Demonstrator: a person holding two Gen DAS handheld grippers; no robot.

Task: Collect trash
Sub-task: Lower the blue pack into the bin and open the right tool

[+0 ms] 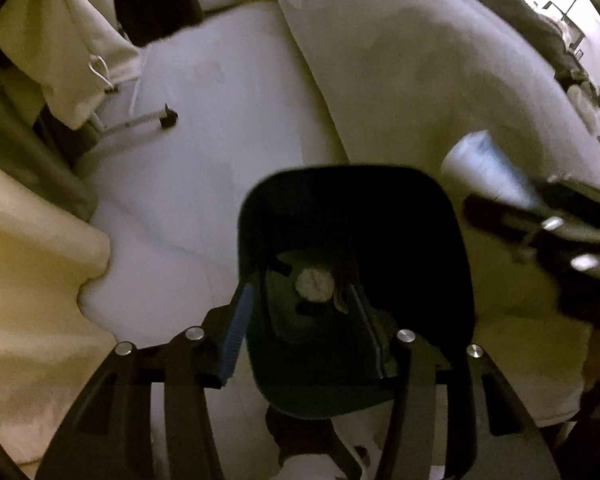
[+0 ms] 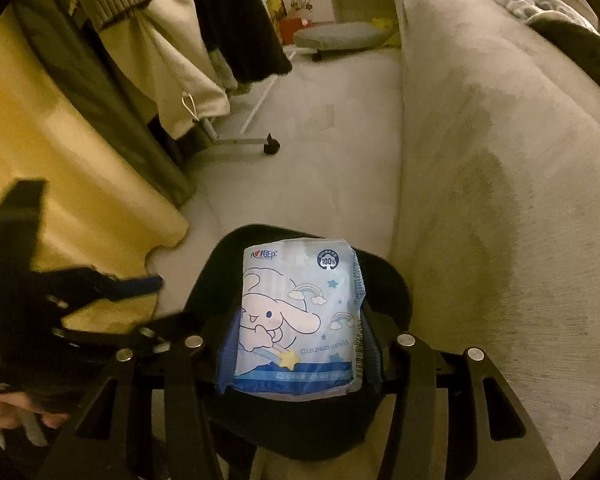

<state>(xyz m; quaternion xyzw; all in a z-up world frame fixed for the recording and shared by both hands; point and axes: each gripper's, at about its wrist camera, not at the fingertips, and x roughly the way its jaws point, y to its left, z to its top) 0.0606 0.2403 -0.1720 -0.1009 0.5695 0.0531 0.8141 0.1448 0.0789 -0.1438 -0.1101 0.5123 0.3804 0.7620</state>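
A black trash bin point(image 1: 420, 264) stands open on the pale floor, straight below both grippers. A crumpled white paper ball point(image 1: 314, 285) lies at its bottom. My left gripper point(image 1: 300, 300) hangs over the bin's mouth, open, with nothing between its blue pads. In the right wrist view my right gripper point(image 2: 298, 334) is shut on a blue-and-white tissue pack point(image 2: 296, 312) with a cartoon dog on it, held just above the bin's rim point(image 2: 392, 280). The left gripper point(image 2: 84, 240) shows blurred at the left of that view, and the right gripper's pack point(image 1: 484, 168) shows blurred at the right of the left wrist view.
A pale upholstered sofa point(image 2: 500, 160) runs along the right. A clothes rack with hanging garments stands on the left, its wheeled foot point(image 2: 270, 146) out on the floor. A yellow cloth point(image 2: 60, 184) drapes down close to the bin. A hand point(image 2: 4, 412) holds the left gripper.
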